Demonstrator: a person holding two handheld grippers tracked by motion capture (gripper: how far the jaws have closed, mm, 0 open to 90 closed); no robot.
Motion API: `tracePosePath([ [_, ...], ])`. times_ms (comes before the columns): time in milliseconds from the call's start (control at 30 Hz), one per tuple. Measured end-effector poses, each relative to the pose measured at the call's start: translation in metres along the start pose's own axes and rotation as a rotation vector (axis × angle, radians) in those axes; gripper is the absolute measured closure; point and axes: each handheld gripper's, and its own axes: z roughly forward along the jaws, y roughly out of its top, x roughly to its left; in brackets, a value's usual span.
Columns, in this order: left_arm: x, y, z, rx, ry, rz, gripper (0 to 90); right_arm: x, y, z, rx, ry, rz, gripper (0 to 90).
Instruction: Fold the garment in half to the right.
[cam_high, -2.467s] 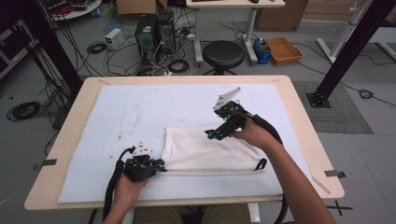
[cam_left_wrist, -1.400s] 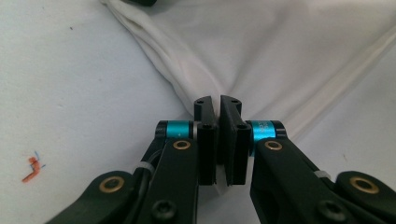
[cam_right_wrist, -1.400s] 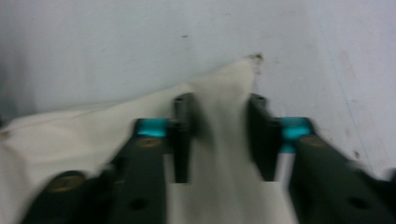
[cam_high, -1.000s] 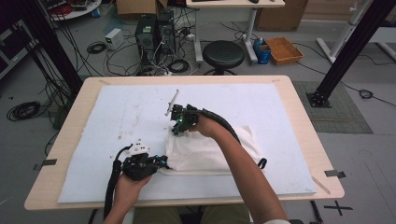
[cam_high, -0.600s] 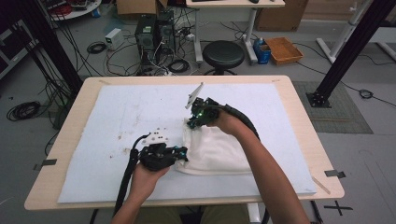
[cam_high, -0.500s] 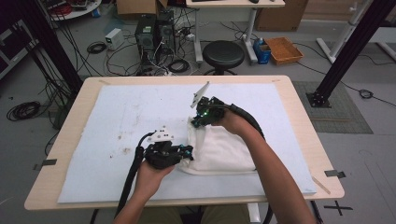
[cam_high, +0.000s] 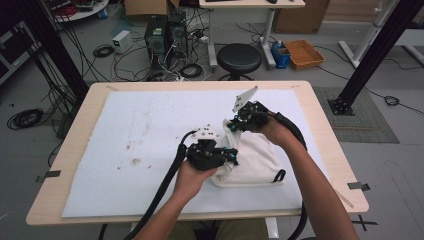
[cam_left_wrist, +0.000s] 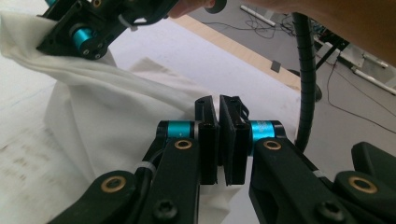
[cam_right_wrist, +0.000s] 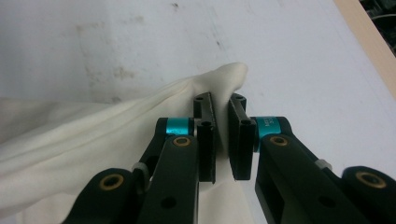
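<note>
While both tongs are pinched on cloth, I read this as a fold in progress. My left gripper (cam_left_wrist: 219, 140) has its jaws nearly together with a thin layer of the white cloth bag (cam_high: 250, 160) between them; in the high view it sits at the bag's 9 o'clock edge. My right gripper (cam_right_wrist: 222, 135) is clamped on a raised peak of the same fabric, at the bag's 12 o'clock corner in the high view. The bag lies bunched on the white mat (cam_high: 150, 125), right of the table's middle, its black strap (cam_high: 278, 176) at 4 o'clock. To do this well, I judge both pinches should hold firm while I carry the lifted edge across level, keeping the cloth taut between the tongs so no crease bunches up, then lower both together before letting go. Risk: the left pinch looks shallow and could slip. The wooden table (cam_high: 320, 125) rim is well apart at 3 o'clock.
</note>
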Motion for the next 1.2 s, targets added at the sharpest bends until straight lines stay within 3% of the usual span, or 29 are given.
tracePosePath([
  [200, -0.004, 0.009, 0.032, 0.020, -0.011, -0.007, 86.0, -0.009, -0.025, 0.001, 0.045, -0.026, 0.026, 83.6],
  [267, -0.005, 0.010, 0.044, 0.037, -0.017, -0.010, 86.0, -0.012, -0.032, 0.000, 0.035, -0.031, 0.040, 83.5],
  [533, -0.008, 0.006, 0.087, 0.083, -0.032, -0.020, 85.9, -0.017, -0.056, -0.002, 0.081, -0.062, 0.072, 83.2],
  [700, -0.008, 0.003, 0.101, 0.061, -0.043, -0.035, 85.6, -0.019, -0.065, -0.002, 0.142, -0.081, 0.092, 81.9],
  [733, -0.008, 0.003, 0.101, 0.052, -0.053, -0.031, 84.7, -0.019, -0.066, -0.004, 0.145, -0.086, 0.110, 77.8],
  [800, -0.006, 0.003, 0.095, 0.036, -0.028, -0.019, 69.2, -0.021, -0.069, -0.007, 0.155, -0.116, 0.159, 59.7],
  [833, -0.004, 0.003, 0.089, 0.029, -0.026, -0.019, 59.3, -0.021, -0.072, -0.010, 0.158, -0.129, 0.182, 54.8],
  [867, -0.002, 0.003, 0.084, 0.024, -0.020, -0.014, 55.6, -0.022, -0.074, -0.014, 0.164, -0.146, 0.188, 52.7],
  [967, 0.011, -0.002, 0.058, 0.012, 0.113, 0.040, 41.4, -0.019, -0.082, -0.032, 0.156, -0.186, 0.203, 48.1],
  [1100, 0.037, -0.019, 0.027, 0.060, 0.238, 0.064, 31.1, -0.007, -0.088, -0.051, 0.195, -0.165, 0.227, 44.4],
  [1200, 0.054, -0.035, 0.002, 0.056, 0.285, 0.032, 30.9, 0.016, -0.096, -0.057, 0.234, -0.074, 0.249, 46.1],
])
